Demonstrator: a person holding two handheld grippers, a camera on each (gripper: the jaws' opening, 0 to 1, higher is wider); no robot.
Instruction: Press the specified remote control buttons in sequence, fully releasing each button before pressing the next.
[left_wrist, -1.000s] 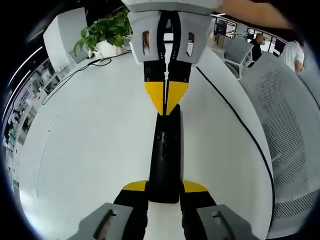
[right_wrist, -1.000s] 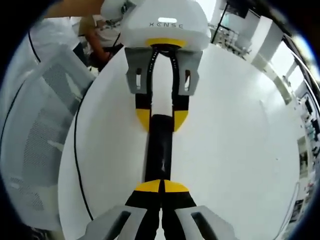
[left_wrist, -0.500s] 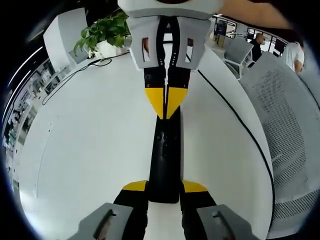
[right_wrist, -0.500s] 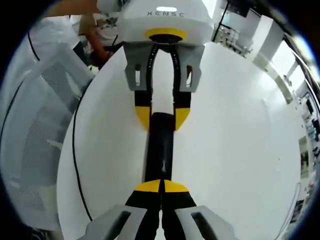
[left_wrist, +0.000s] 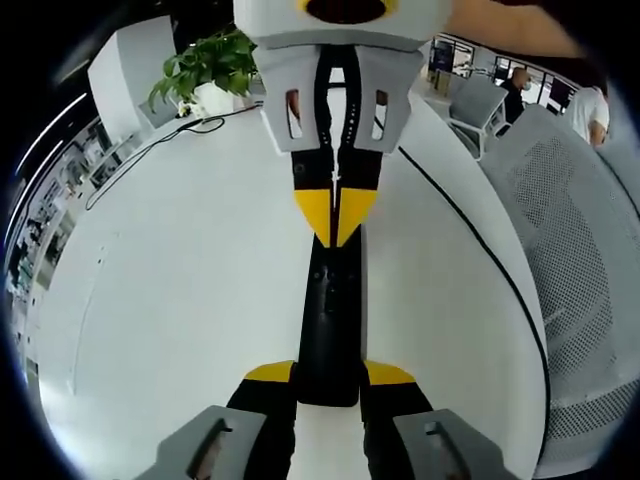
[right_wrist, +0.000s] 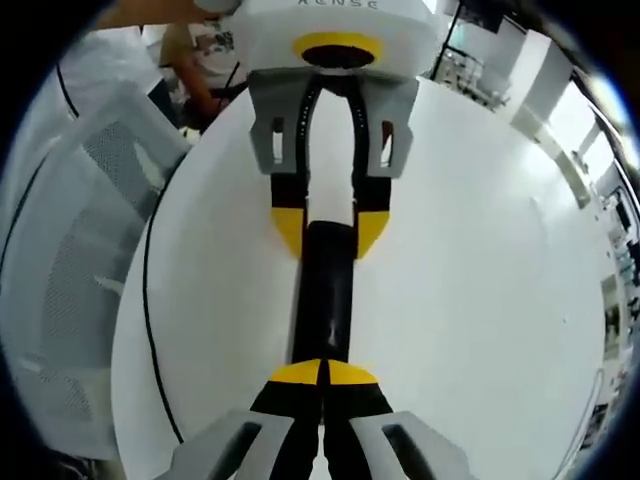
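Remote control, long and black, lies flat on the white table, and its long axis runs straight along the line between the 2 grippers, so each one faces an opposite end of it. In the left gripper view, the left gripper has its yellow-tipped jaws spread to either side of the near end, hugging the remote's edges and looking like it is bracing it in place; whether the jaws truly press on the sides or just sit beside them is hard to tell from this angle. Coming in from the far end is the right gripper, jaws drawn together into 1 yellow point with nothing between them, and that point sits right at the upper part of the remote's face. Over in the right gripper view the same tip rides low over the dark body, while the left gripper clamps the opposite end. So the right side is the pressing tool and the nearer one to the buttons, and the coming move looks like a short push down along that axis. A thin black cable trails across the table beside a mesh chair, well clear of the action.
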